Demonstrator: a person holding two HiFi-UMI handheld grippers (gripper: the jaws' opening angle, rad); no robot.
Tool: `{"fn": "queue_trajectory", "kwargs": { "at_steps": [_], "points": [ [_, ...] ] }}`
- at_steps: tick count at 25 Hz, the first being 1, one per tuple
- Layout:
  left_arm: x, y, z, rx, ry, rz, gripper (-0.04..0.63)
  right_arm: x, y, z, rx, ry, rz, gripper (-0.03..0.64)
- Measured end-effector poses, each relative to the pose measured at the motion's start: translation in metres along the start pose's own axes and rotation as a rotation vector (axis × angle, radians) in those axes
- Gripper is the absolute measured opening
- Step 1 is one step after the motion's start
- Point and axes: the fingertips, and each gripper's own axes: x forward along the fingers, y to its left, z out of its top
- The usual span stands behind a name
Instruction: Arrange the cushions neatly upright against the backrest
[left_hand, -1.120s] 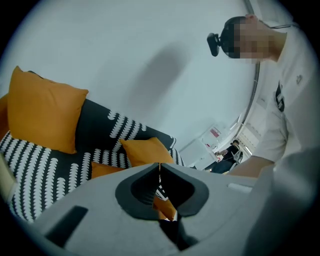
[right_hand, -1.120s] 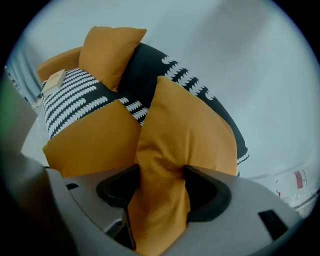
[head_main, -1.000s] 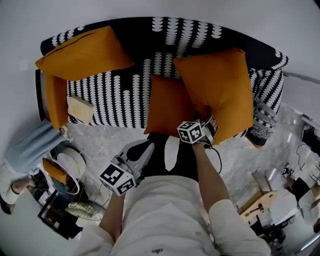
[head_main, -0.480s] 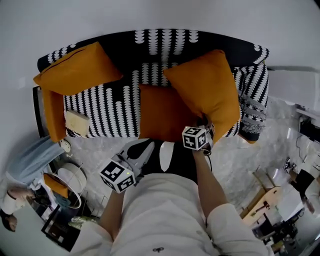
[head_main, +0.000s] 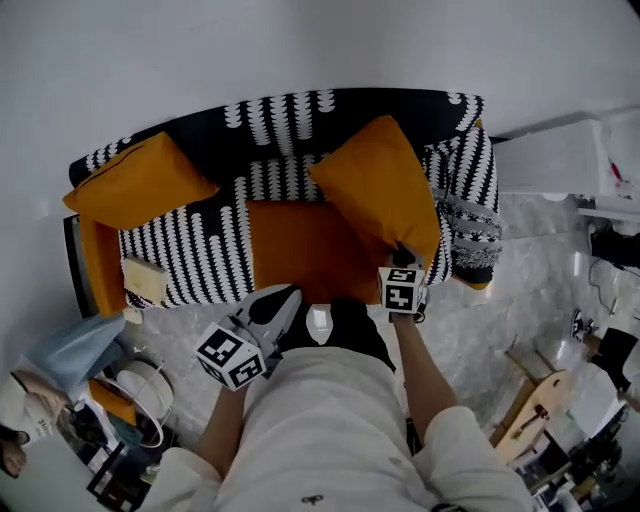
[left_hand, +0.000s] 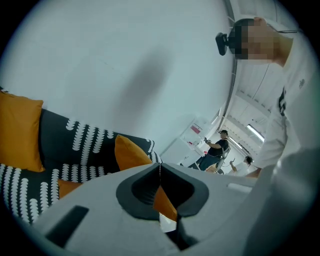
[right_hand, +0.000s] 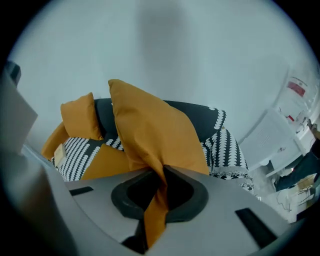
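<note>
A black sofa (head_main: 290, 115) with white pattern holds three orange cushions. One leans at the left end (head_main: 140, 185). One lies flat on the seat's middle (head_main: 295, 250). The third (head_main: 385, 190) (right_hand: 150, 130) stands tilted at the right, raised by its near corner. My right gripper (head_main: 402, 258) (right_hand: 162, 182) is shut on that corner. Its jaws have just been closing, and orange fabric hangs pinched between them. My left gripper (head_main: 288, 298) (left_hand: 160, 172) hovers shut before the seat's front edge, holding nothing, with the flat cushion beyond it.
A pale flat block (head_main: 145, 283) lies on the seat's left end by the orange armrest (head_main: 100, 250). A knitted patterned cushion (head_main: 465, 225) rests over the right arm. A white cabinet (head_main: 545, 155) stands right of the sofa. A round side table (head_main: 140, 385) and a person (head_main: 30, 400) are lower left.
The right gripper has closed on the right cushion's near corner and raised it, so the cushion stands steeper. The left gripper has shifted slightly, still shut.
</note>
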Motion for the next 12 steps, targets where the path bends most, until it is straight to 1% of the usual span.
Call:
{"fn": "queue_trajectory", "kwargs": {
  "at_steps": [5, 8, 10, 12],
  "points": [
    [0.025, -0.028, 0.001, 0.014, -0.02, 0.008, 0.009, -0.024, -0.045, 0.005, 0.092, -0.035, 0.084, 0.035],
    [0.042, -0.044, 0.0, 0.025, -0.028, 0.01, 0.009, -0.039, -0.073, 0.007, 0.117, -0.048, 0.124, 0.032],
    [0.053, -0.055, -0.002, 0.028, -0.034, 0.008, 0.009, -0.047, -0.083, 0.008, 0.111, -0.059, 0.184, 0.032],
    [0.061, -0.063, -0.005, 0.03, -0.036, 0.008, 0.009, -0.05, -0.088, 0.007, 0.092, -0.069, 0.272, 0.032]
  ]
}}
